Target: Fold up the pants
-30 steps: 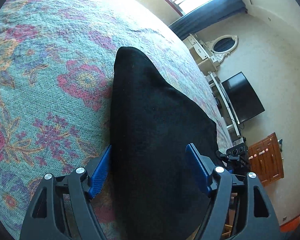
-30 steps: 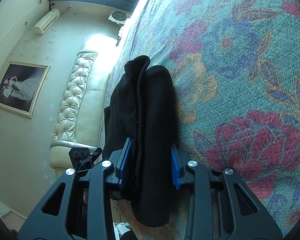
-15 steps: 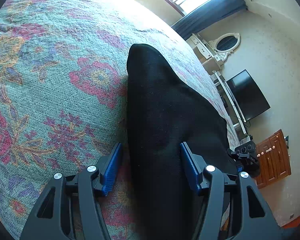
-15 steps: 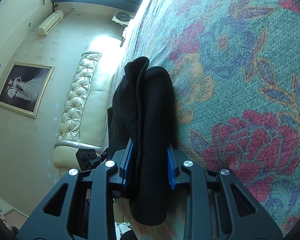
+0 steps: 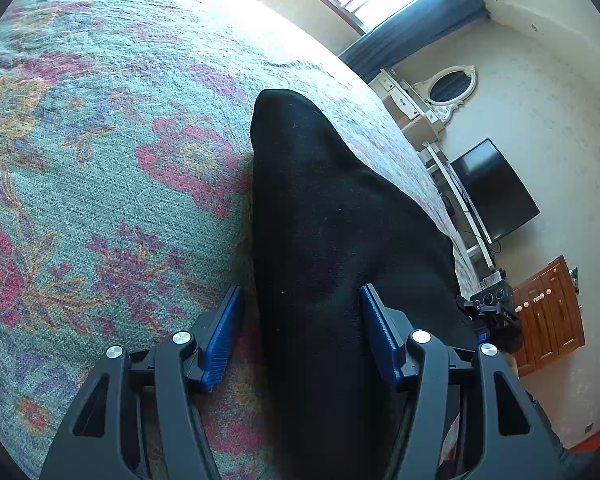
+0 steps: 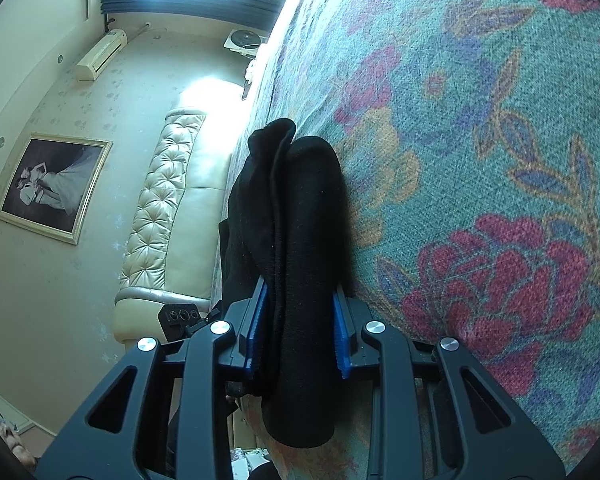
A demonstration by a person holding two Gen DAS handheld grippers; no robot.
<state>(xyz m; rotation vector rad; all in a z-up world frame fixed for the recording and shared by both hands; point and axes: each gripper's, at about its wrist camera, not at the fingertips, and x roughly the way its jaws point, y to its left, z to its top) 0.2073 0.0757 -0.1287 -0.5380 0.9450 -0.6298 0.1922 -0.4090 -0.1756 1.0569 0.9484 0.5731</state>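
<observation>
Black pants (image 5: pixel 324 240) lie folded on a floral bedspread (image 5: pixel 100 160). In the left wrist view my left gripper (image 5: pixel 300 324) straddles the near edge of the pants with its blue pads (image 5: pixel 224 332) partly closed around the thick fold; the right pad touches the cloth and a small gap shows at the left pad. In the right wrist view my right gripper (image 6: pixel 298 328) is shut on the pants (image 6: pixel 300 220), with both blue pads (image 6: pixel 340 332) pressed against the layered bundle. The other gripper shows as a small black shape in each view.
The bedspread (image 6: pixel 480 160) fills most of both views. A television (image 5: pixel 496 192), a wooden cabinet (image 5: pixel 548 312) and a mirror (image 5: pixel 452 88) stand beyond the bed. A tufted cream headboard (image 6: pixel 168 208) and a framed picture (image 6: pixel 52 184) are on the other side.
My left gripper's jaws have narrowed around the pants edge over the last second. My right gripper has squeezed a little tighter on the bundle. The pants have barely shifted.
</observation>
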